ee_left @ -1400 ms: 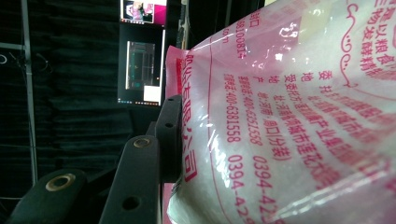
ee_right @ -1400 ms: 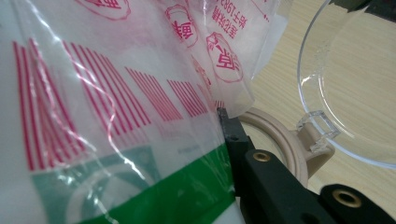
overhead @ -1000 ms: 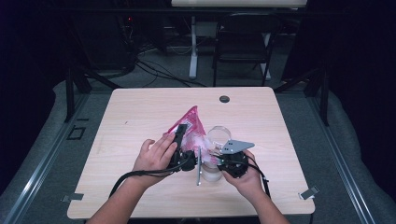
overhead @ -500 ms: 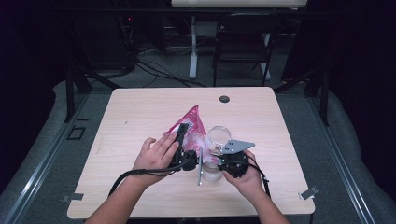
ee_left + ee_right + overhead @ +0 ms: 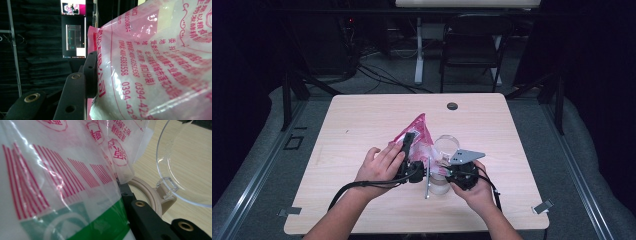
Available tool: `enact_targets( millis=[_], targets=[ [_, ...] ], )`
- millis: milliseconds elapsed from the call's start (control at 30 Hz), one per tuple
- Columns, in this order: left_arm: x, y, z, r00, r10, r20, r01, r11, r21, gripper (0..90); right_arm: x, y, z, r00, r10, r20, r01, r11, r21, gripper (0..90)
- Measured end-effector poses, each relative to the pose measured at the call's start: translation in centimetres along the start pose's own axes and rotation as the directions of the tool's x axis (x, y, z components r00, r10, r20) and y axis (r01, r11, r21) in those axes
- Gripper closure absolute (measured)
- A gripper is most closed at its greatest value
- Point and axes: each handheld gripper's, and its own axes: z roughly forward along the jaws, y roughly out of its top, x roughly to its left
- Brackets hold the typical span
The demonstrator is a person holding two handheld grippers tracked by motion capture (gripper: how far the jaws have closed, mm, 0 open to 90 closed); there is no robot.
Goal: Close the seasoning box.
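High view shows us both hands meeting at the lower middle of the frame, over the near half of the table (image 5: 362,120), with a pink printed bag (image 5: 419,134) held up between them above a clear jar (image 5: 439,186) whose hinged lid (image 5: 446,145) stands thrown back. We judge the bag is lifted and tilted this way so its contents can go into the jar's mouth. Our left claw (image 5: 408,144) grips the bag's upper part; in the left gripper view one black jaw presses flat against the bulging film (image 5: 155,65), its partner lost behind the plastic. Our right claw (image 5: 443,167) reads as pinched fully together on a lower edge of the bag (the right gripper view has the film (image 5: 55,177) draped over the jaw at the lower right, so the pinch itself is covered). Beyond it sit the jar's beige rim (image 5: 147,192) and the clear lid (image 5: 185,162), cut off at the frame's right. Whether anything is pouring, or how full the jar is, we cannot make out.
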Motion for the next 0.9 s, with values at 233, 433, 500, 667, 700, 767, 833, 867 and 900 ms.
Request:
enact_targets(
  millis=[233,433,500,667,700,767,833,867,900],
  targets=[
    [0.23,0.08,-0.05,1.0000,0.001,-0.002,-0.001,1.0000,0.005,62.5,-0.03,-0.01,0.00,1.0000,0.000,-0.002,0.000,1.000,0.001,90.0],
    [0.17,0.13,0.06,1.0000,0.004,-0.007,-0.004,1.0000,-0.009,62.5,-0.07,-0.03,-0.05,1.0000,0.000,-0.001,0.000,1.000,0.003,90.0],
    [0.17,0.13,0.08,1.0000,0.003,-0.007,-0.003,0.9999,-0.010,62.5,-0.05,-0.03,-0.06,1.0000,-0.001,-0.001,0.001,1.000,0.003,90.0],
    [0.18,0.22,-0.03,1.0000,0.007,0.000,-0.007,1.0000,-0.002,62.3,-0.07,-0.06,-0.15,1.0000,-0.009,0.001,0.009,1.000,0.013,90.0],
    [0.17,0.23,-0.07,1.0000,0.003,0.004,-0.003,1.0000,0.000,62.1,-0.09,-0.07,-0.17,1.0000,-0.009,0.001,0.009,1.000,0.013,90.0],
    [0.24,0.27,-0.11,1.0000,0.008,-0.002,-0.008,1.0000,-0.002,61.9,-0.14,-0.08,-0.21,1.0000,-0.007,-0.002,0.007,1.000,0.015,90.0],
    [0.17,0.26,-0.07,0.9999,0.009,-0.007,-0.009,0.9999,-0.013,61.8,-0.15,-0.10,-0.20,1.0000,-0.006,-0.003,0.006,1.000,0.015,90.0],
    [0.11,0.26,-0.04,1.0000,0.006,-0.003,-0.006,0.9999,-0.014,61.8,-0.14,-0.13,-0.18,1.0000,-0.004,-0.001,0.004,1.000,0.014,90.0],
    [0.14,0.29,-0.05,0.9999,0.014,-0.006,-0.014,0.9998,-0.014,61.7,-0.15,-0.14,-0.17,1.0000,-0.005,-0.002,0.005,1.000,0.016,90.0]
  ],
)
